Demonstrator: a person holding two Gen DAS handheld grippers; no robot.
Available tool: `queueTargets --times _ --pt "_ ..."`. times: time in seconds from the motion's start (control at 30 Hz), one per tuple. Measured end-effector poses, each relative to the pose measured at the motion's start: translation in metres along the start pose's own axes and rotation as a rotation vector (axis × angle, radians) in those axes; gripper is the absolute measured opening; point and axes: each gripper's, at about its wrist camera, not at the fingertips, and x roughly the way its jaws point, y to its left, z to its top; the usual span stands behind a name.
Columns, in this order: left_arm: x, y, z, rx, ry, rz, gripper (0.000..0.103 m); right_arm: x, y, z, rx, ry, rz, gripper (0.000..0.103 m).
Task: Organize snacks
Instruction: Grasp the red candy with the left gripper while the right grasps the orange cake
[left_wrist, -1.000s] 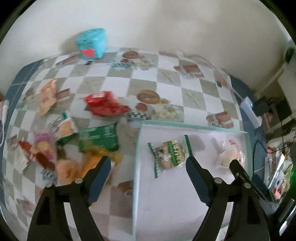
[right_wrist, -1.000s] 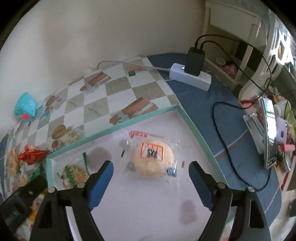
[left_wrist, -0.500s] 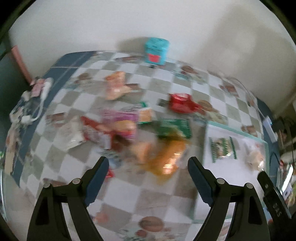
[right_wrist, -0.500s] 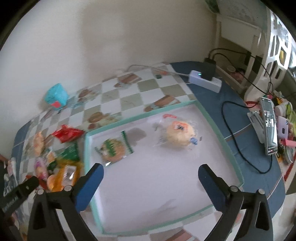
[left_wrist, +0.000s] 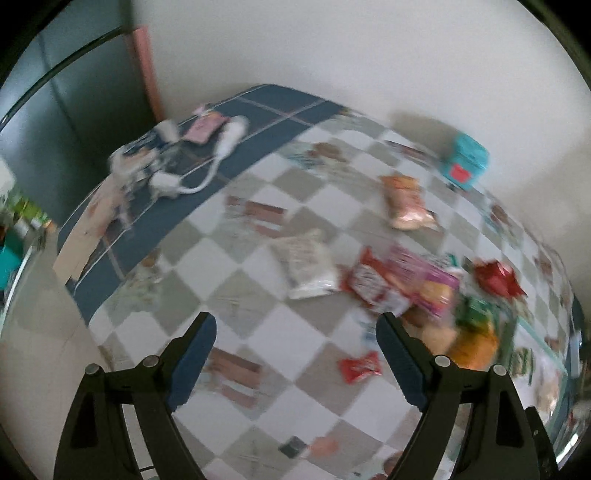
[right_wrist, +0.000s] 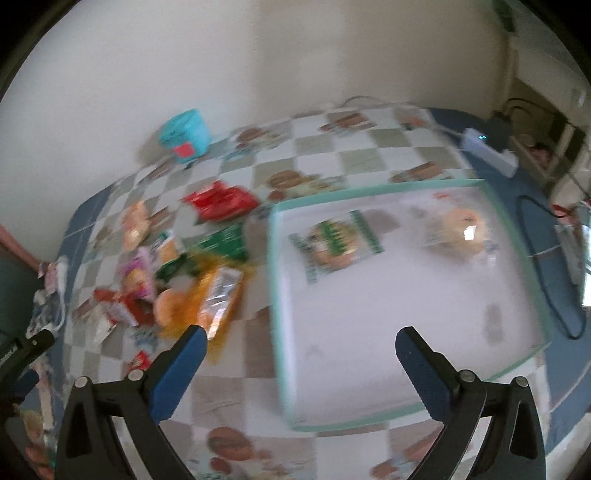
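A white tray with a teal rim (right_wrist: 280, 295) lies on the checked tablecloth and holds a green-striped snack packet (right_wrist: 334, 243) and a clear-wrapped round bun (right_wrist: 460, 229). Left of the tray lies a loose heap of snack packets (right_wrist: 207, 291), red, green, pink and orange; the left wrist view shows the same heap of snack packets (left_wrist: 406, 284). My right gripper (right_wrist: 301, 338) hangs open and empty above the tray's near left edge. My left gripper (left_wrist: 295, 325) is open and empty over bare cloth, just left of the heap. Both views are blurred by motion.
A teal tin (left_wrist: 467, 166) stands by the back wall. A small red packet (left_wrist: 360, 367) lies alone near my left gripper. White cables and chargers (left_wrist: 195, 158) lie on the blue cloth at the table's left end. A power strip (right_wrist: 487, 149) sits at the far right.
Both grippers have swung left and pulled back from the tray. The left wrist view now faces the table's left end. The right gripper's jaws have spread wider, leaving the bun on the tray.
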Motion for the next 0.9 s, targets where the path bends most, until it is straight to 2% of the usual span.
queueTargets --times 0.2,0.33,0.47,0.67,0.9 --pt "0.023 0.040 0.004 -0.085 0.062 0.011 0.089 0.010 0.045 -0.006 -0.045 0.032 0.085 0.103" --pt "0.039 0.043 0.003 -0.095 0.116 -0.030 0.089 0.022 0.070 -0.008 -0.070 0.051 0.119 0.103" --pt "0.054 0.027 -0.003 -0.058 0.184 -0.085 0.089 0.037 0.076 -0.003 -0.056 0.063 0.114 0.103" --pt "0.078 -0.010 -0.017 -0.006 0.306 -0.188 0.089 0.055 0.066 0.008 -0.010 0.087 0.093 0.088" --pt "0.097 -0.045 -0.031 0.068 0.392 -0.187 0.087 0.069 0.063 0.016 0.000 0.111 0.118 0.075"
